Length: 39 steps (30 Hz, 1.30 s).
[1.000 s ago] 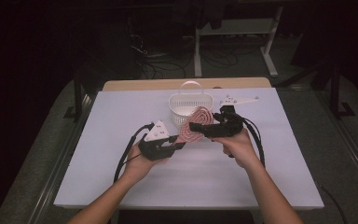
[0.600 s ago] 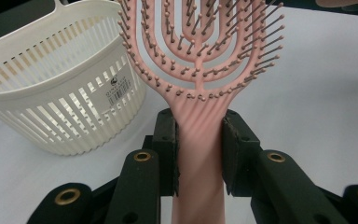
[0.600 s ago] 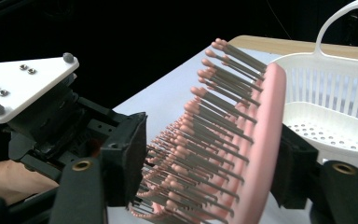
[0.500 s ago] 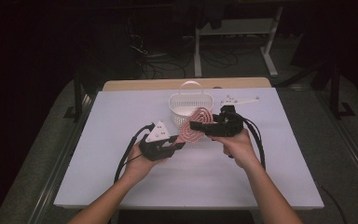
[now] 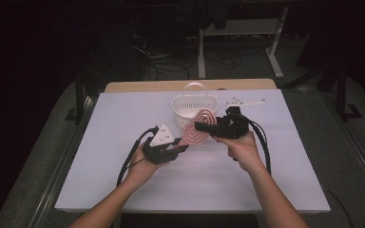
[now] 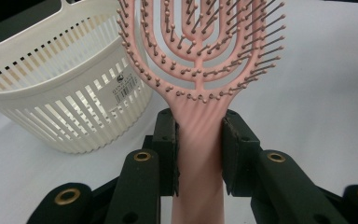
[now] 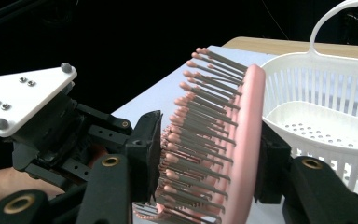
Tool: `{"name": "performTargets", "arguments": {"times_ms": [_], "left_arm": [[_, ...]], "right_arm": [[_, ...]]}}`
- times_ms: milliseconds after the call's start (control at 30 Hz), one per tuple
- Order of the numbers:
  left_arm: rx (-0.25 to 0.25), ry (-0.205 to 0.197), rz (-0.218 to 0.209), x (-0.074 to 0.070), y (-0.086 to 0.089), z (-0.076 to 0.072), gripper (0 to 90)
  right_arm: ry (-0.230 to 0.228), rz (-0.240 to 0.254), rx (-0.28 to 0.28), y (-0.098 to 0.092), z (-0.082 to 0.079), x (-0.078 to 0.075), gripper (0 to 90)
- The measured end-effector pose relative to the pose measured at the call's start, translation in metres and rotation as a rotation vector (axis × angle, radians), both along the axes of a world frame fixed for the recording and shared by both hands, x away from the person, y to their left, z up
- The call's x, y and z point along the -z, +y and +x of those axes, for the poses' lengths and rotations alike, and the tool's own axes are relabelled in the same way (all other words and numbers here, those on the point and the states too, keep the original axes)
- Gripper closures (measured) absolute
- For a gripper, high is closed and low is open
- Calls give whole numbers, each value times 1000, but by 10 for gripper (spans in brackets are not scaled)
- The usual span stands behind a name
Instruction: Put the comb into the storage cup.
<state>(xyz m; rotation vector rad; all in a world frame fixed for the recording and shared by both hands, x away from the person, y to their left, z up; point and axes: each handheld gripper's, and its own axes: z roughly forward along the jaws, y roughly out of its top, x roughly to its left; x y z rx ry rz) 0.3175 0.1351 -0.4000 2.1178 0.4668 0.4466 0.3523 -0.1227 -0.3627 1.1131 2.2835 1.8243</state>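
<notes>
Where the two grippers meet near table centre, a pink hairbrush (image 5: pixel 198 127) hangs off the surface, head toward 1 o'clock, just at 6 o'clock of the white basket (image 5: pixel 190 107). Left gripper (image 6: pixel 199 151): jaws clenched on the brush handle, pads flat against both its sides. Right gripper (image 7: pixel 209 154): one jaw against the bristle tips, the other behind the brush's back, grasping the head. In the high view, left gripper (image 5: pixel 171 146) sits at 7 o'clock of the brush, right gripper (image 5: pixel 209 127) at 3 o'clock. Basket stands upright on the white table (image 5: pixel 123 118); slotted walls, perforated floor, arched handle. A white bracket (image 5: pixel 245 101) lies at 3 o'clock of the basket.
</notes>
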Motion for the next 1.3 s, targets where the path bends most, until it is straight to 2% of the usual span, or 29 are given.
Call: {"name": "performTargets", "arguments": {"times_ms": [133,467,967,1100,1300], "left_arm": [[-2,1,4,1,0,1,707],[5,-3,16,4,-1,2,709],[16,-2,2,3,0,4,700],[17,0,-7,3,1,4,640],[25,22,-42,0,5,7,510]], "right_arm": [[-7,15,3,0,-1,0,568],[-16,41,-7,2,-2,-1,620],[-49,48,1,4,-6,-3,631],[-65,28,24,2,-6,-4,632],[-70,34,41,-2,-6,-5,632]]}}
